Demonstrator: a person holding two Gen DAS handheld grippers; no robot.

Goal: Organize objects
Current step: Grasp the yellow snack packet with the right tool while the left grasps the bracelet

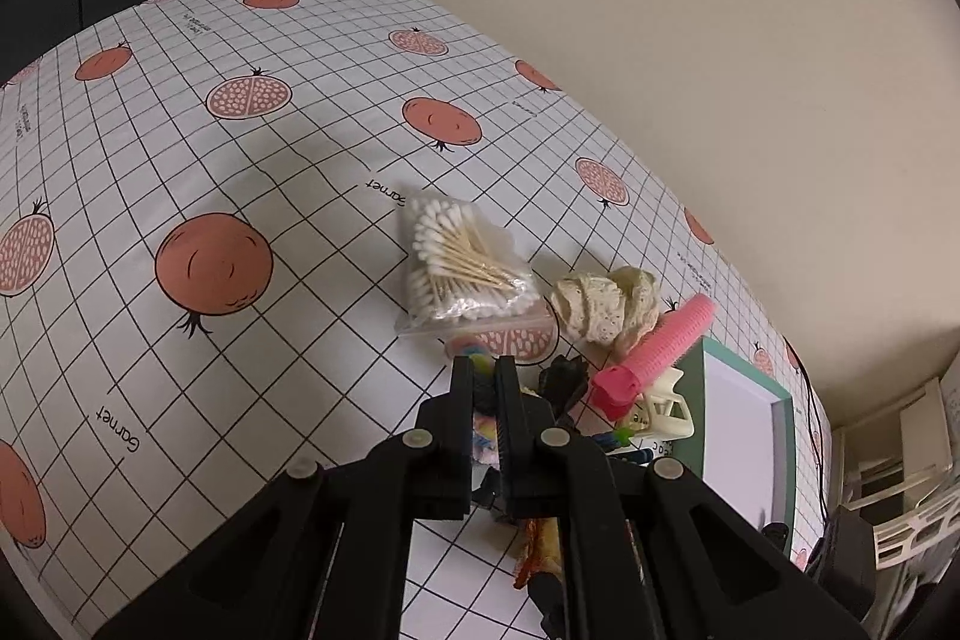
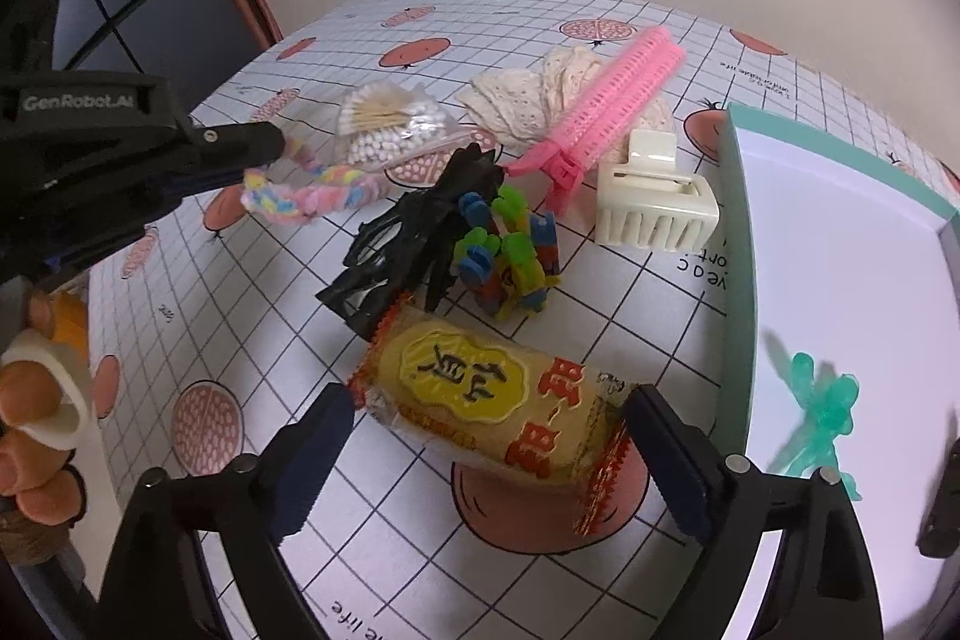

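On worktop (image 2: 372,508): left gripper (image 1: 485,370) fingers clamped on pastel scrunchie (image 2: 312,193), lifted beside cotton-swab bag (image 2: 390,124). Right gripper (image 2: 489,436) fingers spread wide around snack packet (image 2: 492,403), not touching.

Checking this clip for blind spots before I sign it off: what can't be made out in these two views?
- Green clip in the box, right wrist view: motion-blurred, shape unclear.
- Snack pack, left wrist view: mostly hidden behind the left gripper.
- Pastel hair tie, left wrist view: only slivers show between the fingers.
- Box, both views: cut off by the frame edge, so its contents are only partly seen.
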